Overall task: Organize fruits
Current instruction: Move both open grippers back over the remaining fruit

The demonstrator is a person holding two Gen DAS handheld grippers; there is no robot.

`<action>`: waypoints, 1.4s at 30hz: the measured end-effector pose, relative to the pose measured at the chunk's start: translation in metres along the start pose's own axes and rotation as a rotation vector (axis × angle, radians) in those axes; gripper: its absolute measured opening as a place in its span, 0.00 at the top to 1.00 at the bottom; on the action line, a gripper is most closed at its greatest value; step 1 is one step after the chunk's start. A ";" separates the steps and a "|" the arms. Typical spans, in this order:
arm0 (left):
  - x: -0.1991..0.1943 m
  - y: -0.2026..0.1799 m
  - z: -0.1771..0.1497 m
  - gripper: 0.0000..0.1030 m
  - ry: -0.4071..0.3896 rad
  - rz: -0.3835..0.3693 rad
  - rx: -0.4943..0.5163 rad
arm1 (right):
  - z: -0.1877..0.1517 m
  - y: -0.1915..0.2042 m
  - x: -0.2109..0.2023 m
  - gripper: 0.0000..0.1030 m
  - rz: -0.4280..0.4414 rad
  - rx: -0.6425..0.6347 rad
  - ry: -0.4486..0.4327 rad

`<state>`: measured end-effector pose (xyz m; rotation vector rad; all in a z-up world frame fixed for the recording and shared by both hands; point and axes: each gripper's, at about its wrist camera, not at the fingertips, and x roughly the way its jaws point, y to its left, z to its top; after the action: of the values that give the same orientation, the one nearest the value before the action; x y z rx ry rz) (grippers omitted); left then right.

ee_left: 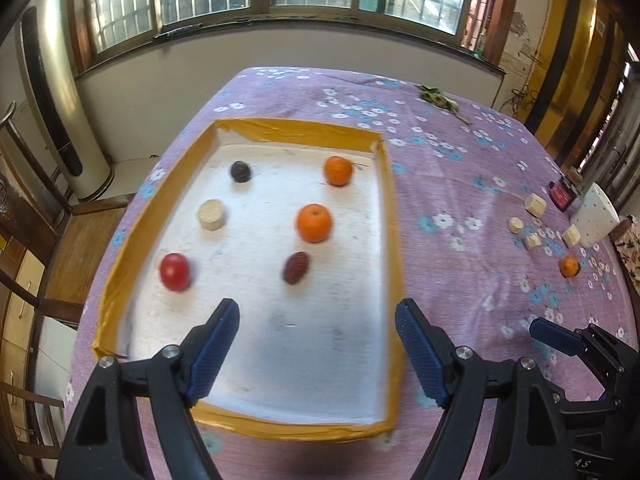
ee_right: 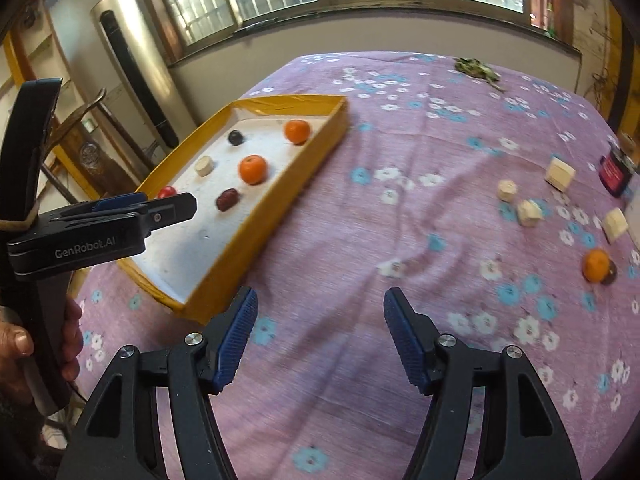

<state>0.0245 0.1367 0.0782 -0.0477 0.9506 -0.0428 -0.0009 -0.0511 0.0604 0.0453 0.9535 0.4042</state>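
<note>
A yellow-rimmed tray (ee_left: 390,216) with a white floor holds two oranges (ee_left: 314,223) (ee_left: 338,170), a red tomato (ee_left: 175,271), a dark red date (ee_left: 296,267), a dark plum (ee_left: 240,171) and a pale round block (ee_left: 211,214). My left gripper (ee_left: 318,308) hovers open over the tray's near end, with nothing between its fingers. My right gripper (ee_right: 322,296) stands open and empty above the purple flowered cloth, right of the tray (ee_right: 240,240). One more orange (ee_right: 596,266) lies on the cloth at the far right.
Several pale wooden blocks (ee_right: 560,174) lie scattered on the cloth near the loose orange. A dark box with a red label (ee_right: 614,172) and a white container (ee_left: 596,220) stand at the right edge. Dry leaves (ee_right: 476,68) lie at the back. A wooden chair (ee_left: 80,240) stands left of the table.
</note>
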 end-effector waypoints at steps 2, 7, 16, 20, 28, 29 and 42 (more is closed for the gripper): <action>0.001 -0.015 0.000 0.20 0.004 -0.005 0.018 | -0.004 -0.014 -0.007 0.37 -0.012 0.016 -0.007; 0.004 -0.056 -0.003 0.11 0.013 -0.029 0.057 | -0.014 -0.045 -0.019 0.37 -0.032 0.055 -0.008; 0.018 -0.122 -0.011 0.08 0.061 -0.064 0.141 | -0.023 -0.158 -0.048 0.37 -0.169 0.193 -0.062; 0.027 -0.139 -0.017 0.08 0.097 -0.068 0.157 | -0.029 -0.212 -0.055 0.37 -0.235 0.235 -0.060; 0.042 -0.160 -0.022 0.08 0.146 -0.069 0.152 | -0.017 -0.246 -0.040 0.36 -0.195 0.191 -0.055; 0.043 -0.162 -0.023 0.08 0.153 -0.067 0.154 | -0.014 -0.246 -0.036 0.36 -0.190 0.182 -0.057; 0.052 -0.168 -0.025 0.08 0.188 -0.057 0.152 | -0.010 -0.232 -0.024 0.35 -0.034 0.079 -0.051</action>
<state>0.0319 -0.0350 0.0318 0.0705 1.1314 -0.1746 0.0519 -0.2759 0.0236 0.1106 0.9185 0.3329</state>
